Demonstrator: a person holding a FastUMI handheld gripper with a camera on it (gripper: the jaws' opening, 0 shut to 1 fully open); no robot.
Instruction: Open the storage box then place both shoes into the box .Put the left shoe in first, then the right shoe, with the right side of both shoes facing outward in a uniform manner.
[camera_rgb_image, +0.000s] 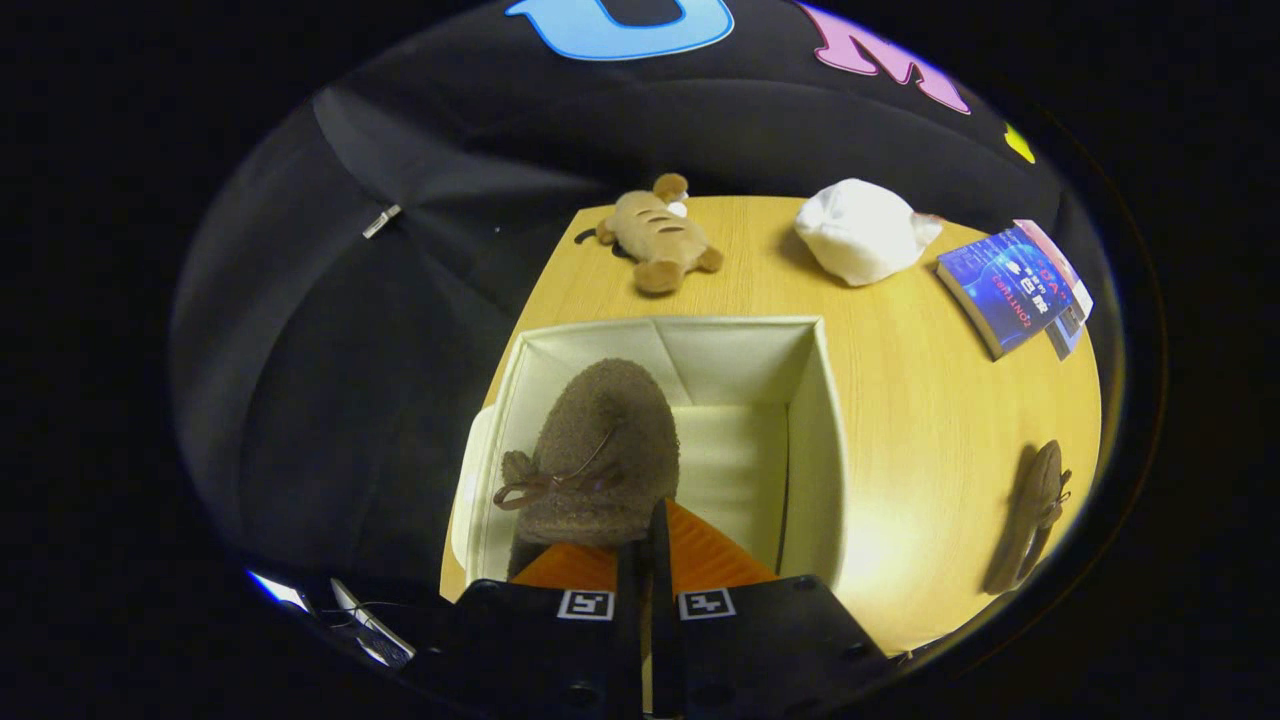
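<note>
An open cream storage box (815, 430) stands on the wooden table just ahead of my fingers. A brown fuzzy shoe (605, 450) with a lace bow hangs over the box's left half, toe pointing away from me. My gripper (640, 545) is shut on the shoe's heel rim, the two fingers pressed close together. The box's right half shows a bare cream floor. A second brown shoe (1035, 515) lies on the table to the right of the box, beyond its right wall.
Beyond the box lie a tan plush toy (655, 240), a white cloth bundle (860, 230) and a blue book (1010, 285) toward the table's (930, 420) far right. The table's left edge runs close beside the box, with dark cloth beyond it.
</note>
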